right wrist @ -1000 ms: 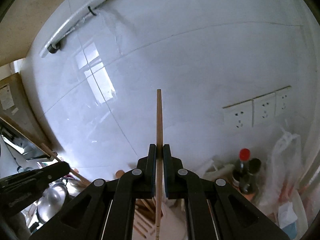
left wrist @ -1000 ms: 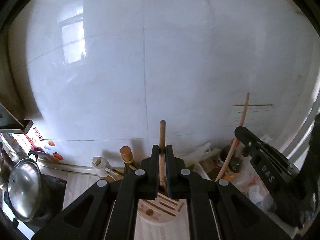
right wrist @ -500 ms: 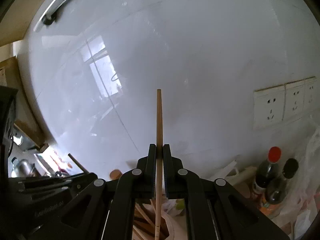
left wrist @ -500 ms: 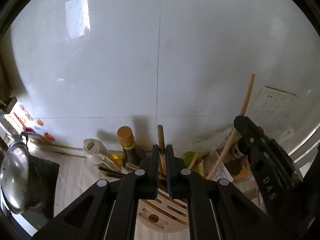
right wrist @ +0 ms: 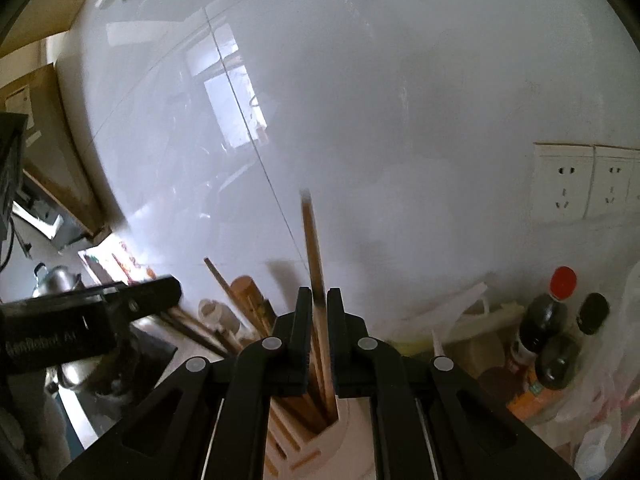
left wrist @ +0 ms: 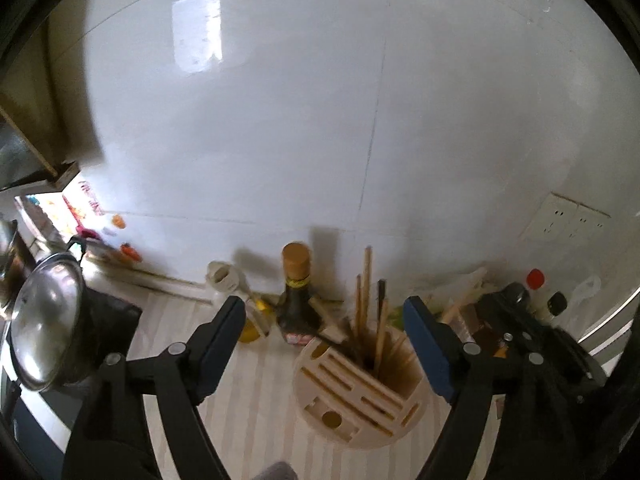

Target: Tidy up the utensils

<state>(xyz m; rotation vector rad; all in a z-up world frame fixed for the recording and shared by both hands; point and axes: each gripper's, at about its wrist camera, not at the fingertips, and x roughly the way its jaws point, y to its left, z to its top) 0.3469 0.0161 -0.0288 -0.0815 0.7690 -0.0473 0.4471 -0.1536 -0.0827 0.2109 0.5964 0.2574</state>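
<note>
Left wrist view: left claw (left wrist: 324, 344) has just sprung open, its chopstick (left wrist: 366, 280) now standing in the holder (left wrist: 360, 392).

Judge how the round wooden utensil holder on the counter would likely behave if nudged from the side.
The utensil holder looks broad and squat, so it would probably slide rather than tip. It seems rigid wood, unlikely to flex. The chopsticks standing loosely in its open compartment would likely rattle or lean.

We are in a home kitchen: glossy white wall tiles (left wrist: 280, 128), a steel pot (left wrist: 44, 320) (lid on), sauce bottles (right wrist: 552, 320) by the wall sockets (right wrist: 564, 180), a dark bottle (left wrist: 297, 292), and a wooden utensil holder (left wrist: 360, 392) on the pale tabletop (left wrist: 256, 392).
</note>
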